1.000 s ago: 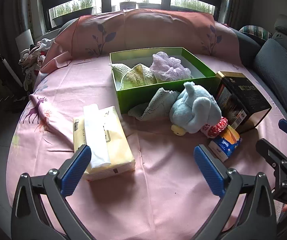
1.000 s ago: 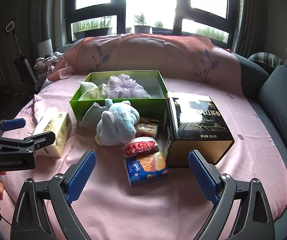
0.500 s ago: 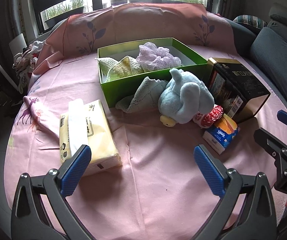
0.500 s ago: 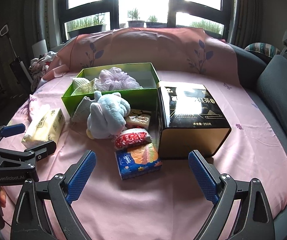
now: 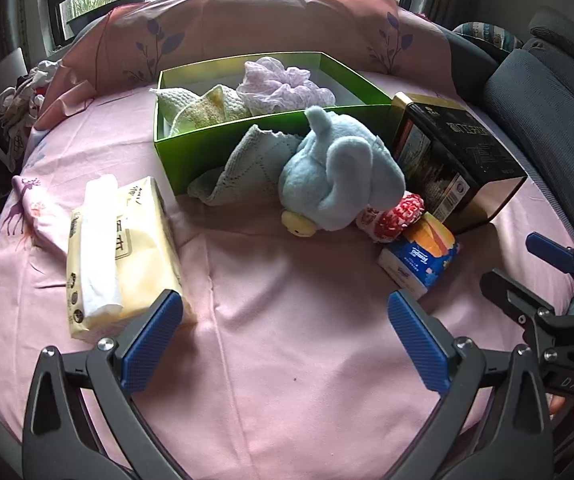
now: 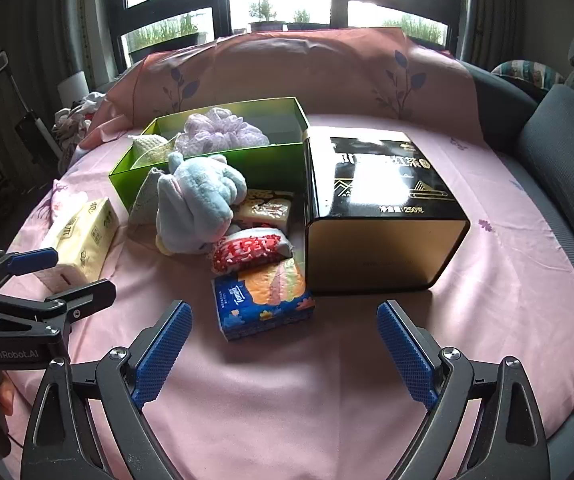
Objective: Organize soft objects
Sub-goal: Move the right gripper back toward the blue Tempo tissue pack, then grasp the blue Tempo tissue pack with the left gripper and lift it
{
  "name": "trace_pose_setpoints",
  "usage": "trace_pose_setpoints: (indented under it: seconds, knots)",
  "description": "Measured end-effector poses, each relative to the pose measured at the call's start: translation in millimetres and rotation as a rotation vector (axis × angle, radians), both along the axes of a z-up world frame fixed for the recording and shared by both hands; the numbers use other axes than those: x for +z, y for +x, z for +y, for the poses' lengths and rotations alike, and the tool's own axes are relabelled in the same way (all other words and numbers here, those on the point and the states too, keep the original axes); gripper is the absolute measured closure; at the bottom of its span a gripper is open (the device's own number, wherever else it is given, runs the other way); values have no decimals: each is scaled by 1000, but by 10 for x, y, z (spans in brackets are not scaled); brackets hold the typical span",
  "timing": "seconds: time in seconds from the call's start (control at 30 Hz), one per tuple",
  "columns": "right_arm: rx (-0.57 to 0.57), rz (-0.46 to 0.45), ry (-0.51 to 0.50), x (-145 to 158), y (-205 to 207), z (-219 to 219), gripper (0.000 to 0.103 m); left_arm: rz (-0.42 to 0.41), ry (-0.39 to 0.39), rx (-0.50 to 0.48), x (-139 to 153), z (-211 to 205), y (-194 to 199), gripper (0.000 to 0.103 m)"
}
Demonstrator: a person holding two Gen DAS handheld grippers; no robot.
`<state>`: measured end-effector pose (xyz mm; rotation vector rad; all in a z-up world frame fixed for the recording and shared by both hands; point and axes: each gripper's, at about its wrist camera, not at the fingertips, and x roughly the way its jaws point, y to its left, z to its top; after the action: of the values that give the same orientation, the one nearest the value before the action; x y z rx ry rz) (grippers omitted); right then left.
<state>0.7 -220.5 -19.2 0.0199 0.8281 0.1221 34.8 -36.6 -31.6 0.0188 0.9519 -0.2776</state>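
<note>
A light blue plush elephant lies in front of an open green box. The box holds cream knitted cloths and a lilac ruffled piece. A grey-green knitted cloth leans on the box's front wall. My left gripper is open and empty above bare sheet, short of the elephant. My right gripper is open and empty just before a blue tissue pack.
A yellow tissue pack lies at the left. A black and gold tin stands right of the box. A red and white packet and a yellow packet lie by the elephant. Grey cushions line the right edge.
Both grippers have moved forward toward the objects, which look larger and nearer now. Both stay open and empty. Nothing on the sheet has moved.
</note>
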Motion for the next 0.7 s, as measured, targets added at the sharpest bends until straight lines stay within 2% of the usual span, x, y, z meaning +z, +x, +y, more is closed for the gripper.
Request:
trace_pose_setpoints:
  seconds: [0.2, 0.27, 0.37, 0.4, 0.47, 0.57, 0.7]
  knots:
    - [128, 78, 110, -339, -22, -77, 9, 43, -104, -122, -154, -279, 81, 1]
    - [127, 82, 105, -425, 23, -90, 9, 62, -130, -167, -203, -411, 138, 1]
    - [141, 75, 103, -498, 129, -73, 9, 103, -211, -220, -289, -563, 256, 2]
    - [152, 69, 107, -514, 163, -62, 9, 115, -222, -227, -323, -608, 291, 4]
    - [167, 61, 102, -545, 232, -49, 9, 121, -216, -243, -378, -707, 343, 14]
    - [180, 62, 97, -587, 338, -25, 9, 141, -216, -254, -461, -810, 450, 21]
    - [191, 75, 96, -655, 433, 10, 9, 161, -254, -267, -506, -881, 545, 32]
